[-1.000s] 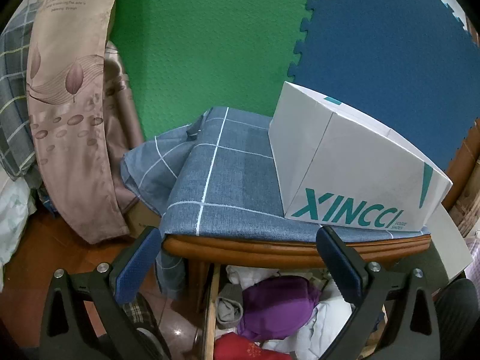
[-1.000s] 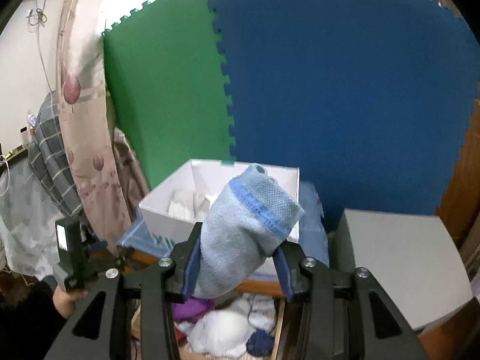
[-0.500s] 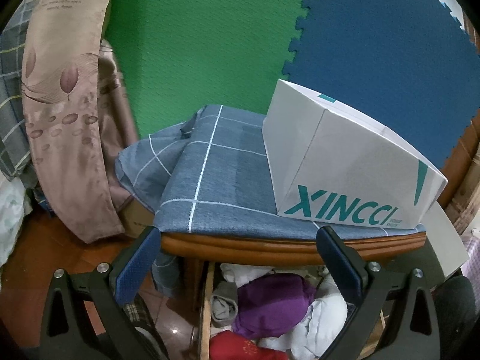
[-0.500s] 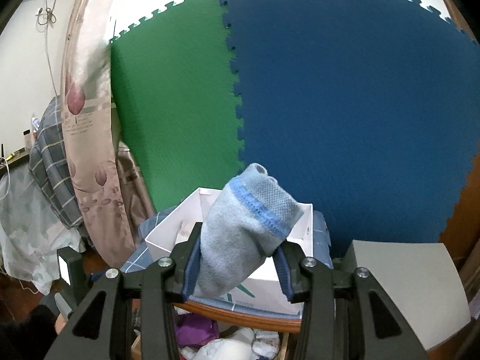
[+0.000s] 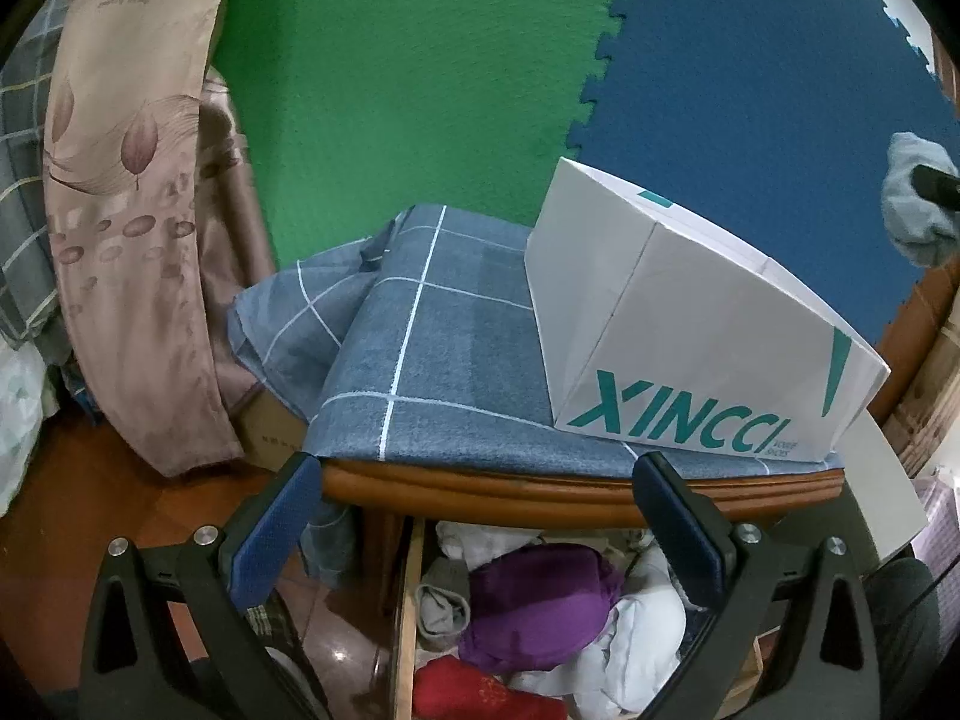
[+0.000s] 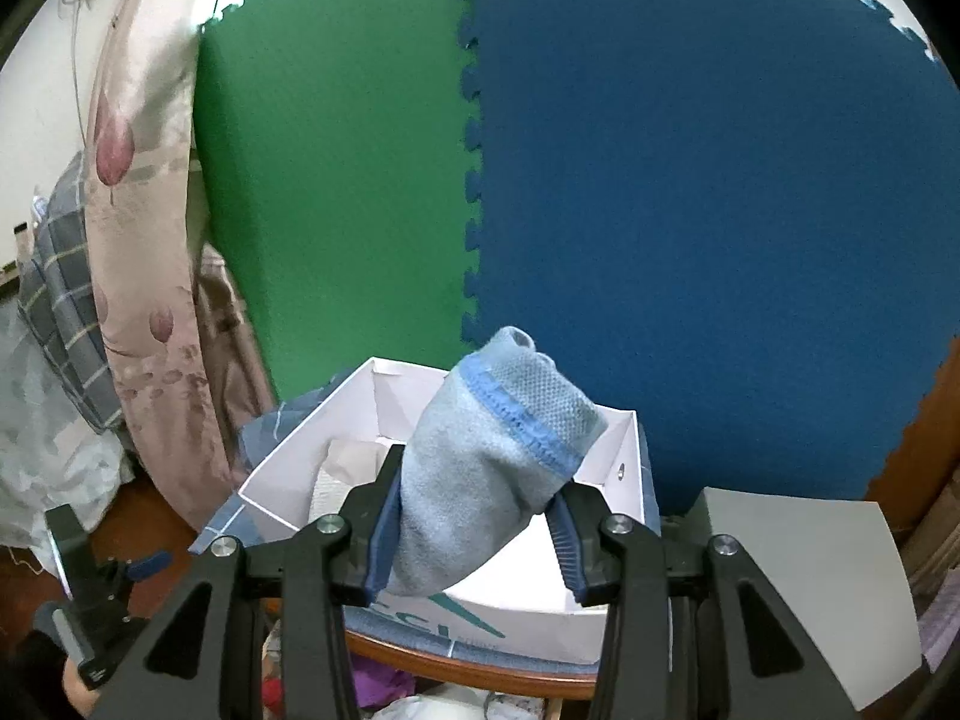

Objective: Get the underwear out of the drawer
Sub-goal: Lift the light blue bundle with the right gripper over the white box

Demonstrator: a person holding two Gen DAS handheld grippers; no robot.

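Note:
My right gripper (image 6: 474, 531) is shut on a rolled light-blue piece of underwear (image 6: 486, 462) with a darker blue band, held up over the open white XINCCI box (image 6: 606, 612). That same bundle (image 5: 915, 204) shows at the far right of the left wrist view. My left gripper (image 5: 480, 522) stands open and empty above the open drawer (image 5: 405, 612), which holds purple underwear (image 5: 540, 594), white garments (image 5: 636, 636), a grey piece (image 5: 441, 600) and a red one (image 5: 474, 690). The left gripper (image 6: 90, 594) also shows low on the left in the right wrist view.
The white box (image 5: 690, 348) sits on a blue checked cloth (image 5: 432, 360) over a wooden cabinet top (image 5: 540, 489). Green (image 5: 420, 90) and blue foam mats (image 5: 750, 90) line the wall behind. A pink floral curtain (image 5: 132, 210) hangs left; a grey lid (image 6: 798, 588) lies right.
My right gripper has carried the light-blue underwear forward and over the white box, whose inside now shows beneath it. The left gripper has stayed in place, open.

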